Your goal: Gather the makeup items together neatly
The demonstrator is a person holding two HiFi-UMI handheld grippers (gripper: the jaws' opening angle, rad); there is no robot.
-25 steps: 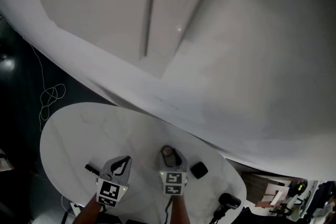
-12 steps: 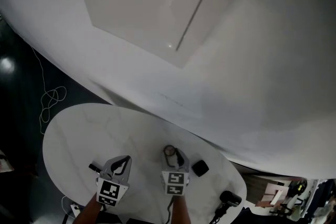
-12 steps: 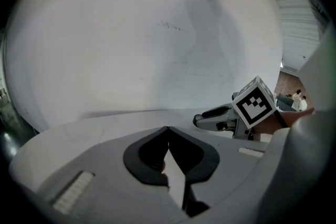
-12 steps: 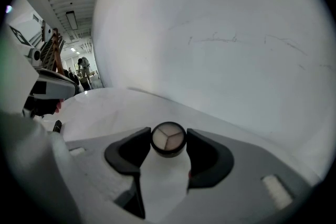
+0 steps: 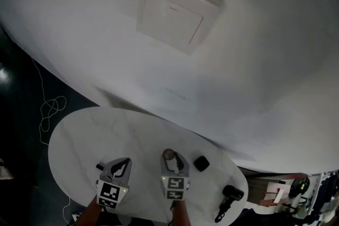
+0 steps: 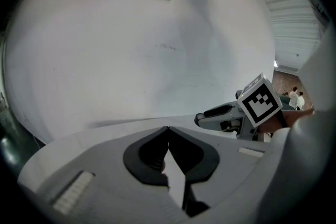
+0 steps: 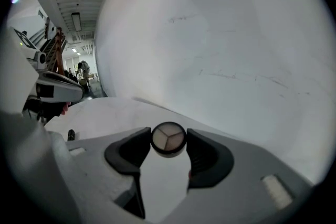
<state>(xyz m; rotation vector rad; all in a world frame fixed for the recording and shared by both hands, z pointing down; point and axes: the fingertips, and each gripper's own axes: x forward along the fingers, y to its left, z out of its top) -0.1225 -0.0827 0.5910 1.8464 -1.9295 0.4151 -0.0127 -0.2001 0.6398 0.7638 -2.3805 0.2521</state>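
Centrally, we see the right gripper [image 7: 169,144] closed on a round compact [image 7: 168,137], with one jaw pressed against each side of its dark rim. The compact's face is turned toward the gripper's camera and shows three pale shades divided into wedges. In the head view it sits at the jaw tips, over the near middle of the white oval table [image 5: 106,129].

To its left, the left gripper [image 6: 168,130] has its jaws brought together at the tips, and nothing lies between them. The two grippers are side by side, near each other but apart, and both point toward the far wall.

We note two further makeup items on the table. A small black square case [image 5: 201,163] lies just right of the right gripper. A short black tube [image 5: 99,167] lies just left of the left gripper's jaws.

At the table's near right edge rests a black handled device [image 5: 231,194], well apart from the case; we cannot tell what it is.

Beyond the table rises a curved white wall [image 5: 254,71] bearing a white box panel [image 5: 172,16]. A white cord [image 5: 50,108] lies looped on the dark floor left of the table.
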